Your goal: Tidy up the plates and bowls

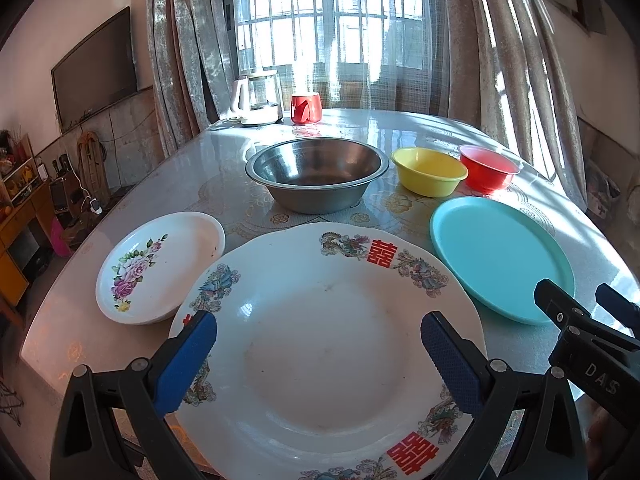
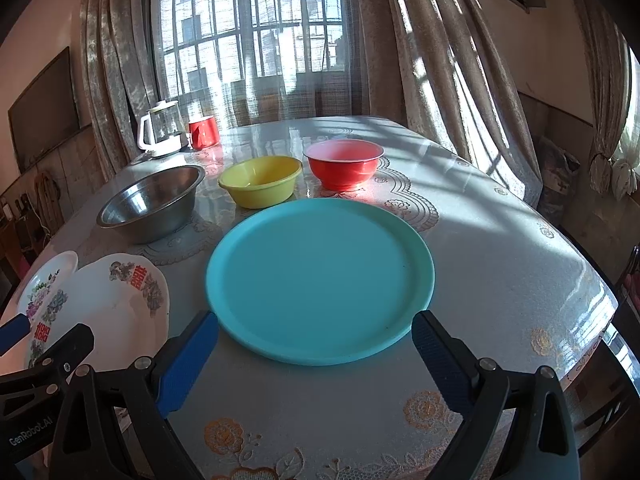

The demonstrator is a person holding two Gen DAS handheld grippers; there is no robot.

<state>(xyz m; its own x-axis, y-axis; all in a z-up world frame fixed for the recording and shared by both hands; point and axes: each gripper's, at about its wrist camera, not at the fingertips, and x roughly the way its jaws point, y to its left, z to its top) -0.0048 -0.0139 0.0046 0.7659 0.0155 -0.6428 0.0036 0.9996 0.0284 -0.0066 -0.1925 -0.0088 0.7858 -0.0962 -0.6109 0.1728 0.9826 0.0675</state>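
While hovering low over the tabletop (image 2: 500, 280), both tools sitting released, jaws spread wide, gripping nothing. Left tool (image 1: 318, 338) hanging above the large white plate (image 1: 320, 340) with red characters and bird motifs, blue fingers (image 1: 188, 360) flanking its well; touching or not, cannot tell. Right tool (image 2: 314, 342) facing the near rim of the teal plate (image 2: 320, 276), fingers (image 2: 188, 356) straddling that edge.

Lying just left of the large plate, a small floral plate (image 1: 160, 264), rims seeming to overlap. Standing behind in a row: steel bowl (image 1: 318, 178), yellow bowl (image 1: 428, 170), red bowl (image 1: 488, 168), each apart from its neighbour. Sitting at the far edge by the curtained window (image 1: 320, 20), a white kettle (image 1: 258, 98) and red mug (image 1: 305, 108). Mounted on the left wall, a dark television (image 1: 94, 68).

Nothing blocking the way to either plate. Being cut off by the frame: near rim of the large plate, hidden under the tool body. Shelf clutter at far left too small to make out.
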